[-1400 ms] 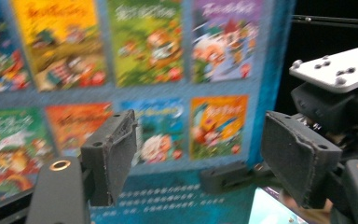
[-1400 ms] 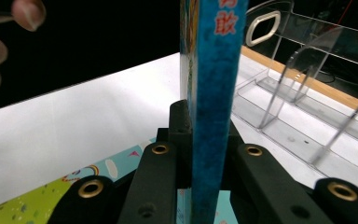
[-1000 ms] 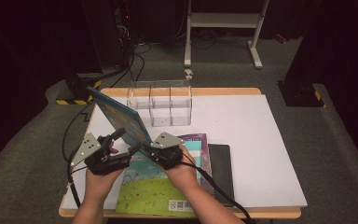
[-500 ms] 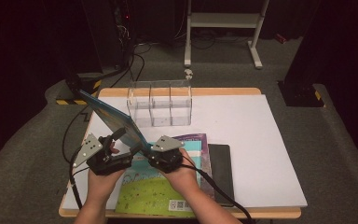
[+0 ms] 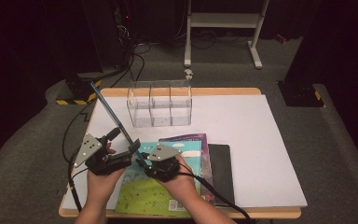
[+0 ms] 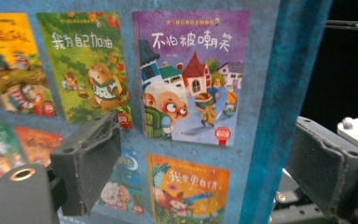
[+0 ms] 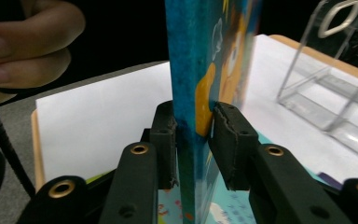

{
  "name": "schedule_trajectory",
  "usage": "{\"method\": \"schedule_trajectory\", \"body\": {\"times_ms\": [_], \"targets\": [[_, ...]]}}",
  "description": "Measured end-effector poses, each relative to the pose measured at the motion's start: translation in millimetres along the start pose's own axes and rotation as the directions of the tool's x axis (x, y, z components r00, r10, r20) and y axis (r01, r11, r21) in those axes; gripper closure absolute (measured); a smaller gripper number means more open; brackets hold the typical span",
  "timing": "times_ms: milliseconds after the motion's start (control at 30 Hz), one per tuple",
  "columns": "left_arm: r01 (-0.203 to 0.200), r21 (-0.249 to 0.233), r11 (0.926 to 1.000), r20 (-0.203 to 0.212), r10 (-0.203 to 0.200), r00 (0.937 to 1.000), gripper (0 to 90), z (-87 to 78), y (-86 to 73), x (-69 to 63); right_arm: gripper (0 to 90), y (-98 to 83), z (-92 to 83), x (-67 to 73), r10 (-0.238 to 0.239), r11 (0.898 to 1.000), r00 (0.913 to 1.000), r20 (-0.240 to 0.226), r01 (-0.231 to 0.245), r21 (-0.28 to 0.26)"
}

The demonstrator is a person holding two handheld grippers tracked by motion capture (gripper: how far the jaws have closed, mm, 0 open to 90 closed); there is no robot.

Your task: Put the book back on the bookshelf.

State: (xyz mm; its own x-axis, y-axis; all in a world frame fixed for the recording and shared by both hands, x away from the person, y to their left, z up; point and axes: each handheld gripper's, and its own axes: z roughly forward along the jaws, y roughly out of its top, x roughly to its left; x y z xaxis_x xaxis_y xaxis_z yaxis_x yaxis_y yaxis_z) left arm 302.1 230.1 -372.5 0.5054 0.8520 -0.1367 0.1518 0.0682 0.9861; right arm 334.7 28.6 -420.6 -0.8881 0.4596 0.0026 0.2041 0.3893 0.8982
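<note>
**High view.** A blue book (image 5: 114, 116) stands tilted on its lower edge at the front left of the surface (image 5: 261, 140), raised off a stack of flat books (image 5: 168, 186). The left gripper (image 5: 123, 141) and right gripper (image 5: 144, 161) meet at its lower end. A clear box (image 5: 161, 105) with upright dividers stands behind it, and the book's top edge leans to the left of this box. It is probably kept on edge so that it can be slid into a divider slot.

**Left gripper view.** The left gripper (image 6: 209, 163) is wide open. Its jaws have just been opening and stand clear of the book (image 6: 191, 93), whose back cover runs between them.

**Right gripper view.** The right gripper (image 7: 196, 135) clamps the book (image 7: 191, 56) near its spine. Its jaws have just been opening slightly, but both pads are against the covers. The clear box (image 7: 326, 93) lies ahead to the right. The left hand (image 7: 28, 42) is close on the other side.
</note>
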Motion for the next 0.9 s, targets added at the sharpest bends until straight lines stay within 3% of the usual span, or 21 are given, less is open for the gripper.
{"method": "schedule_trajectory", "body": {"times_ms": [200,333,500,600,733,767,833,900], "targets": [[-0.02,0.028,0.9994,-0.049,0.022,0.9985,15.2,2.2,-2.4,2.8,67.5,0.6,2.2,5.1,-0.015,1.0,0.9992,-0.037,0.016,0.017],[-0.029,0.028,0.9992,-0.053,0.03,0.9981,15.1,2.7,-3.4,4.2,63.4,0.8,-3.7,5.5,-0.018,0.999,0.9989,-0.044,0.019,0.031],[-0.043,0.04,0.9983,-0.06,0.046,0.9971,17.1,-0.2,-1.5,6.3,56.3,-5.3,-33.1,0.4,-0.013,1.0,0.9999,-0.01,0.013,0.002],[-0.052,0.048,0.9975,-0.069,0.056,0.9961,21.4,-3.5,0.2,10.4,55.1,-17.5,-59.1,-14.8,0.023,1.0,0.9984,0.051,-0.022,-0.021],[-0.042,0.059,0.9974,-0.074,0.047,0.9962,26.9,-8.2,2.8,19.1,55.3,-44.4,-93.3,-45.0,0.092,0.995,0.9819,0.165,-0.086,-0.042],[-0.042,0.062,0.9972,-0.07,0.046,0.9965,27.9,-9.2,3.4,20.7,55.5,-57.5,-106.6,-56.5,0.118,0.993,0.9677,0.223,-0.109,-0.052],[-0.047,0.074,0.9962,-0.06,0.052,0.9969,28.1,-11.1,4.9,24.0,55.7,-70.5,-119.1,-66.5,0.16,0.987,0.9535,0.256,-0.146,-0.071],[-0.048,0.082,0.9955,-0.055,0.052,0.9971,28.6,-12.7,6.0,25.9,55.9,-88.5,-134.9,-77.3,0.193,0.981,0.9337,0.302,-0.173,-0.09]]}}
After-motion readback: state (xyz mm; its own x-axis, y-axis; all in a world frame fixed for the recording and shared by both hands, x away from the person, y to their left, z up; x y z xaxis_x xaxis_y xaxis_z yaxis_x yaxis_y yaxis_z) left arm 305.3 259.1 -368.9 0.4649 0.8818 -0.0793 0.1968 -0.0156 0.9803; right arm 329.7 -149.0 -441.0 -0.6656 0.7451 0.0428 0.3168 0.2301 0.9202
